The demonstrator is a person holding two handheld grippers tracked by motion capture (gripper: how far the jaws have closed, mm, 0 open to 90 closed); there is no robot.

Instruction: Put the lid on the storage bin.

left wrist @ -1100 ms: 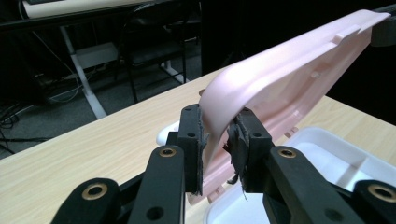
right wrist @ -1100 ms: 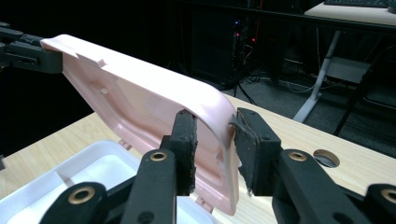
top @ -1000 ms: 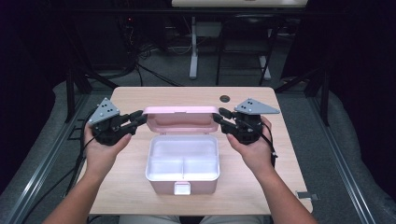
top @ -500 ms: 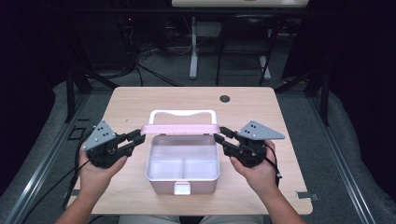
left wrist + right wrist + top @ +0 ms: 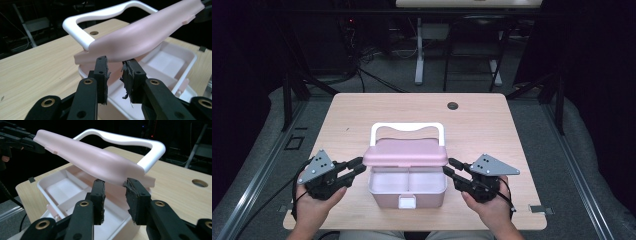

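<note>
On my feed the lid (image 5: 406, 153) is pale pink, its handle (image 5: 407, 128) white. The box (image 5: 407, 186) under it is pink outside, white within, with a white clasp at the lower middle of the frame. My left tongs (image 5: 360, 166) and right tongs (image 5: 450, 167) are black with grey plates. The table (image 5: 362, 110) is light wood grain, the floor grey.
</note>
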